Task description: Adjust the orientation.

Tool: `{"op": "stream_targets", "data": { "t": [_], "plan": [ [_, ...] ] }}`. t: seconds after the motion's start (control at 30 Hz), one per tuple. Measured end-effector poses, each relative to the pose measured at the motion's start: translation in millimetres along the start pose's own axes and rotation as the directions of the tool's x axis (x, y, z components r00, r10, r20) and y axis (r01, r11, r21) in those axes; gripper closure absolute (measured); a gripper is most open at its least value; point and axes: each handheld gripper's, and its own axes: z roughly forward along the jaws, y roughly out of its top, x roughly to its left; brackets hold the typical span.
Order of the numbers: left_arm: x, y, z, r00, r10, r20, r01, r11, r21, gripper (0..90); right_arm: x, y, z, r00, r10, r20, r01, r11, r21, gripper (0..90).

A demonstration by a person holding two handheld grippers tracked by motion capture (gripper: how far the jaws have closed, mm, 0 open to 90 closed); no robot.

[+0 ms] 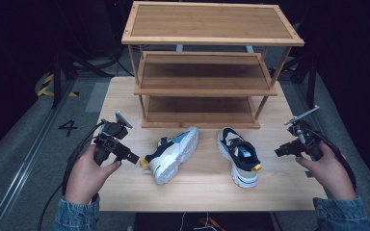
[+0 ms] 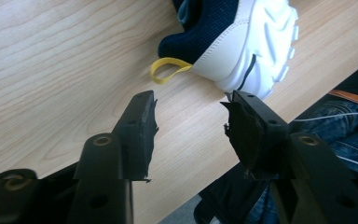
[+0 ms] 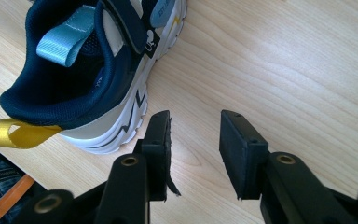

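Both claws, left [image 2: 189,116] and right [image 3: 195,135], gape half-open, empty, just beside the shoes [image 1: 173,153].

My left gripper [image 1: 134,158] and right gripper [image 1: 278,152] are black, with brass-ringed screw holes, worn rubber pads [image 2: 145,122], grey three-cornered plates and trailing black cables; my sleeves [image 1: 76,215] are blue denim.

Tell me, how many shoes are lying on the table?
2. The left shoe lies tipped on its side before the wooden rack, near the left gripper. The right shoe stands upright beside it, nearer the right gripper.
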Motion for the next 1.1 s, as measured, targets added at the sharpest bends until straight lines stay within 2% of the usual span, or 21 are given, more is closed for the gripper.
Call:
{"op": "stream_targets", "data": {
  "t": [0.1, 0.23, 0.37, 0.4, 0.47, 0.57, 0.9, 0.97, 1.1],
  "plan": [
    [-0.5, 1.5, 3.8, 0.9999, 0.002, 0.017, -0.002, 0.9995, 0.033, 57.7, -0.8, -1.0, 1.5, 0.9999, 0.005, -0.011, -0.005, 1.000, 0.001, 66.0],
    [-5.5, 5.7, 5.5, 0.9996, 0.021, 0.020, -0.021, 0.9993, 0.030, 57.7, -2.8, -3.0, 2.4, 0.9996, 0.024, -0.017, -0.024, 1.000, 0.003, 65.8],
    [-14.1, 9.8, 6.1, 0.9978, 0.065, 0.009, -0.065, 0.9975, 0.028, 58.6, -5.0, -5.4, 2.3, 0.9990, 0.041, -0.021, -0.041, 0.999, 0.001, 65.3],
    [-17.0, 11.0, 6.2, 0.9967, 0.081, 0.009, -0.081, 0.9963, 0.028, 59.2, -4.7, -5.9, 2.4, 0.9993, 0.036, -0.013, -0.036, 0.999, 0.000, 63.9],
    [-24.1, 14.2, 7.0, 0.9923, 0.118, 0.037, -0.119, 0.9929, 0.011, 59.7, -3.3, -6.5, 2.2, 0.9995, 0.031, 0.002, -0.031, 1.000, -0.002, 63.4],
    [-31.2, 18.2, 9.5, 0.9864, 0.139, 0.088, -0.139, 0.9903, -0.001, 58.5, -2.9, -7.1, 1.9, 0.9994, 0.032, -0.010, -0.032, 0.999, -0.007, 63.6],
    [-48.0, 30.8, 28.8, 0.9804, 0.187, 0.063, -0.190, 0.9804, 0.052, 75.8, 5.2, -5.1, 16.4, 0.9998, 0.013, -0.013, -0.013, 1.000, 0.024, 62.5],
    [-52.7, 33.6, 33.1, 0.9734, 0.216, 0.078, -0.220, 0.9743, 0.049, 79.2, 6.9, -5.4, 17.5, 0.9999, 0.007, -0.013, -0.006, 1.000, 0.026, 62.5],
    [-58.0, 37.3, 38.9, 0.9689, 0.234, 0.082, -0.239, 0.9693, 0.060, 80.6, 6.6, -7.1, 17.3, 0.9999, 0.011, -0.011, -0.011, 1.000, 0.027, 62.5]
  ]
}}
